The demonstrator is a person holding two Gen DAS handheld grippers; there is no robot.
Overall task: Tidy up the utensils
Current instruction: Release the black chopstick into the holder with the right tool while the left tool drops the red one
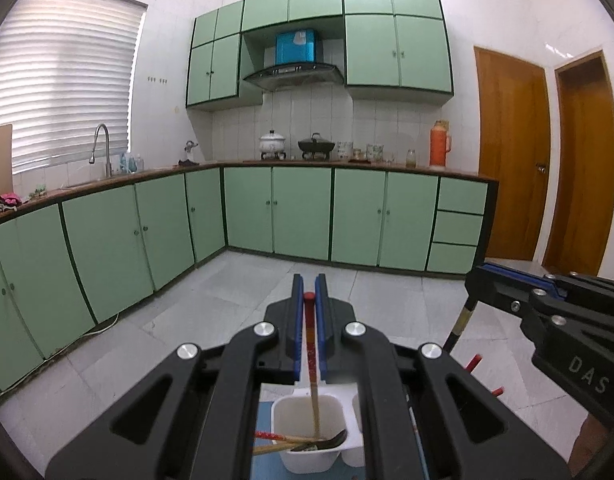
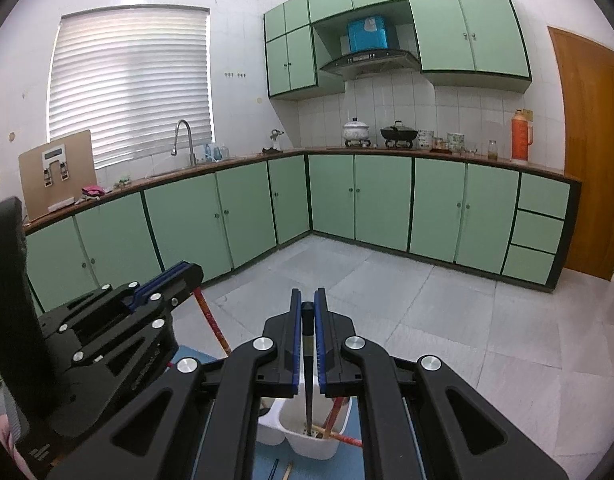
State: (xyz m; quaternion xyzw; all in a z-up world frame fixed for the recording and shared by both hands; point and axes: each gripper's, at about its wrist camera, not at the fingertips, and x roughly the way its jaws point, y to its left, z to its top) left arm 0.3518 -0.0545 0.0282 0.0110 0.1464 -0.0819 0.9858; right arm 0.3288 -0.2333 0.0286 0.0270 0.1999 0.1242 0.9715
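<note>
In the left wrist view, my left gripper [image 1: 308, 280] is shut on a red-topped chopstick [image 1: 312, 352]. The chopstick's lower end reaches into a white utensil holder [image 1: 285, 420], which holds several chopsticks and a dark spoon [image 1: 327, 442]. My right gripper [image 1: 479, 276] comes in from the right, shut on a black chopstick [image 1: 461, 324]. In the right wrist view, the right gripper [image 2: 307, 294] clamps the black chopstick [image 2: 308, 344] upright, its tip inside the white holder [image 2: 291, 440]. The left gripper [image 2: 187, 276] sits at the left with the red chopstick [image 2: 211, 320].
The holder stands on a blue mat [image 2: 263, 464], where loose chopsticks [image 2: 281, 470] lie. Beyond are a grey tiled floor [image 2: 427, 312], green cabinets [image 2: 379, 196], a counter with a sink tap [image 2: 185, 140], pots and an orange flask [image 2: 521, 140], and wooden doors [image 1: 511, 152].
</note>
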